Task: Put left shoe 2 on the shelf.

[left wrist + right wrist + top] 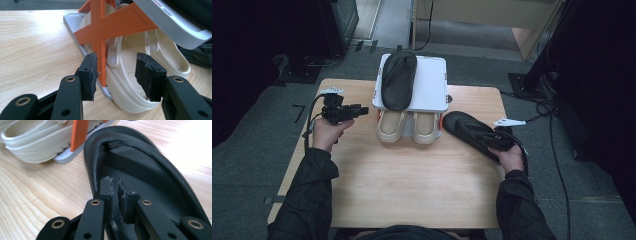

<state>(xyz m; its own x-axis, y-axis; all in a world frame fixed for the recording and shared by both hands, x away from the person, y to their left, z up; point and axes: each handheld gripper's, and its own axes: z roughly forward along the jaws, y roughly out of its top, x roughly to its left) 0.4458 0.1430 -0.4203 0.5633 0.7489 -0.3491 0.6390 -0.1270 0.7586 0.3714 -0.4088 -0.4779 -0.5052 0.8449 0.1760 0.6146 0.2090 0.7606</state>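
A black sandal (464, 127) (140, 162) lies on the wooden table (412, 185) to the right of a small shoe rack (432, 85). My right gripper (492, 137) (115, 187) is shut on this sandal's near rim, pads pinched together over the edge. A second black sandal (399, 80) rests on the rack's white top shelf. Two beige clogs (392, 125) (125, 57) sit side by side on the lower level. My left gripper (362, 109) (116, 72) is open at the rack's left side, its jaws standing by the orange cross brace (110, 27) and the nearest clog's side.
The rack has a grey base plate (75, 32) and an orange brace (78, 132) on its right side too. The table's front half is bare wood. Cables (557, 150) trail on the grey floor to the right, and dark equipment stands around the table.
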